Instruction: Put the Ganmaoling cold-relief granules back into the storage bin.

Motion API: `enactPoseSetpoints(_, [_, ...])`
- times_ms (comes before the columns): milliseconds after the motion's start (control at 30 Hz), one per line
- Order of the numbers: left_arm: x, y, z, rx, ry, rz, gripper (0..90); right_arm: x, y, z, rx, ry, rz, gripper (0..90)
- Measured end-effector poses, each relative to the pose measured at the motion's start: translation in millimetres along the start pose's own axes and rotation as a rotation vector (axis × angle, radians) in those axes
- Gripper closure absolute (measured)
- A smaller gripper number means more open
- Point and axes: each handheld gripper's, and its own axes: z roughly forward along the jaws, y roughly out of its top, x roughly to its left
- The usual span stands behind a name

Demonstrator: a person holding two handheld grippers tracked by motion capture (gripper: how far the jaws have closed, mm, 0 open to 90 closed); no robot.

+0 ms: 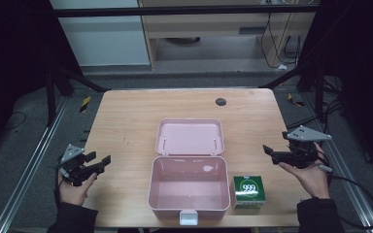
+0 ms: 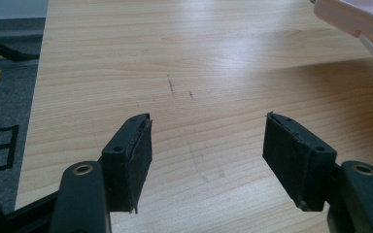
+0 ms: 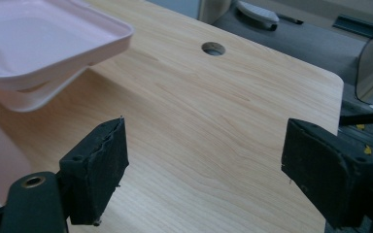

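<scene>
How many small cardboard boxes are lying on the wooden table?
1: a small green cardboard box on the light wooden table, beside the open pink plastic case, on the side of the right claw.

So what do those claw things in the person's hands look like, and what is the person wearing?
Both are black. The left gripper and the right gripper each carry a grey three-cornered plate on top and end in two blocky black fingers with flat pads. A dark cable trails from the right one. The person wears dark long sleeves.
</scene>
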Motion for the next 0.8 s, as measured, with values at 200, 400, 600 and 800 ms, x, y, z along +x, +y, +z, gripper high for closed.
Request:
enactPoseSetpoints(200, [0.2,-3.2,1.5,0.028,0.002,0.017,31.9,11.4,16.7,-5.0,0.051,0.061,-0.098,16.1])
enactPoseSetpoints(400, [0.0,-7.6,4.4,0.057,0.013,0.034,30.2,26.0,30.0,-8.3,0.099,0.125,-0.193,14.3])
enactPoseSetpoints(600, [0.7,-12.8,5.5,0.064,0.038,0.054,27.1,37.2,34.5,-12.0,0.149,0.174,-0.259,13.4])
enactPoseSetpoints(800, [0.5,-16.6,8.7,0.083,0.049,0.068,26.3,50.6,36.2,-12.8,0.213,0.245,-0.356,11.8])
